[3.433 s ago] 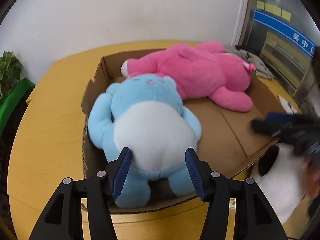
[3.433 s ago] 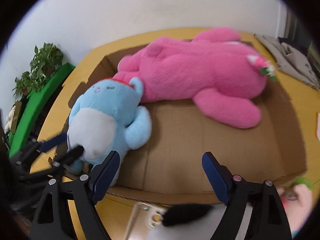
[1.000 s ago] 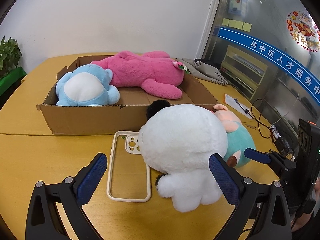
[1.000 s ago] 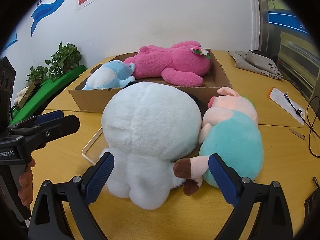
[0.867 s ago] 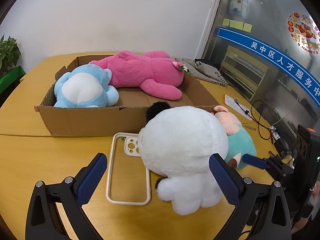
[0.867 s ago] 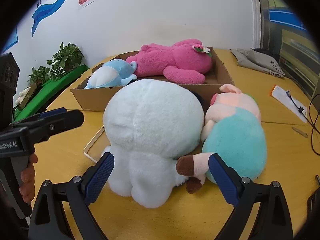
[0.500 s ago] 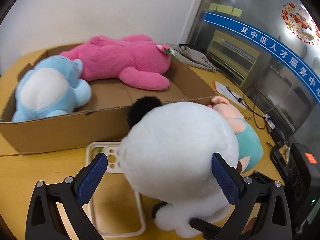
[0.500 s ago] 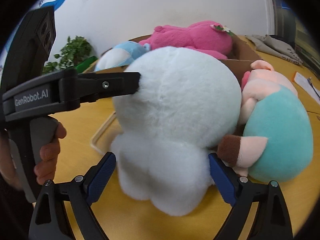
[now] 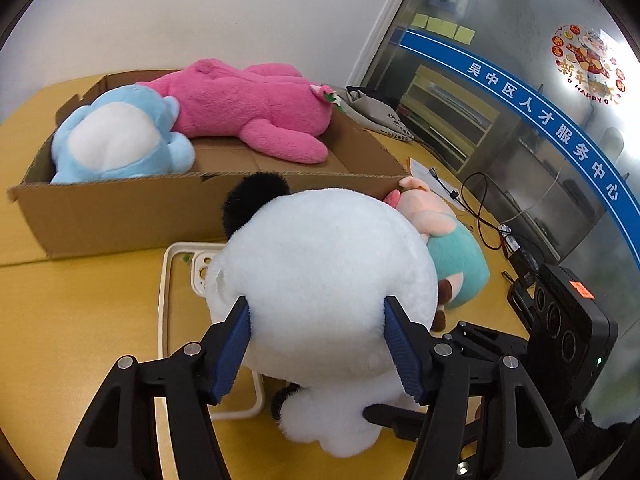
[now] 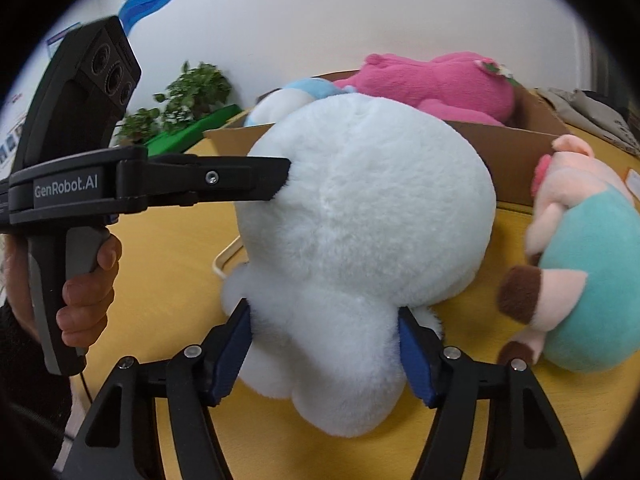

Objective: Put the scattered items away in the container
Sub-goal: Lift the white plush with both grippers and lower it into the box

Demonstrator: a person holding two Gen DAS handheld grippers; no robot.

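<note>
A big white plush with a black ear (image 9: 324, 272) sits on the yellow table in front of the cardboard box (image 9: 120, 216). My left gripper (image 9: 318, 344) is around its round head, jaws closing, and the blue pads dent the fur on both sides. My right gripper (image 10: 324, 354) straddles its lower body (image 10: 360, 240), also closing, with both pads against the fur. In the right wrist view the left gripper's fingertip (image 10: 276, 174) pokes into the plush's left side. A blue plush (image 9: 116, 140) and a pink plush (image 9: 248, 100) lie inside the box.
A pig plush in a teal outfit (image 9: 452, 256) lies right of the white one, touching it. A cream phone case (image 9: 172, 280) lies flat, partly under the white plush. Cables and papers (image 9: 472, 200) are at the right. A potted plant (image 10: 188, 96) stands beyond the table's left side.
Both grippers have come in lower and closer onto the white plush. Their jaws went from wide apart to pressing on its fur.
</note>
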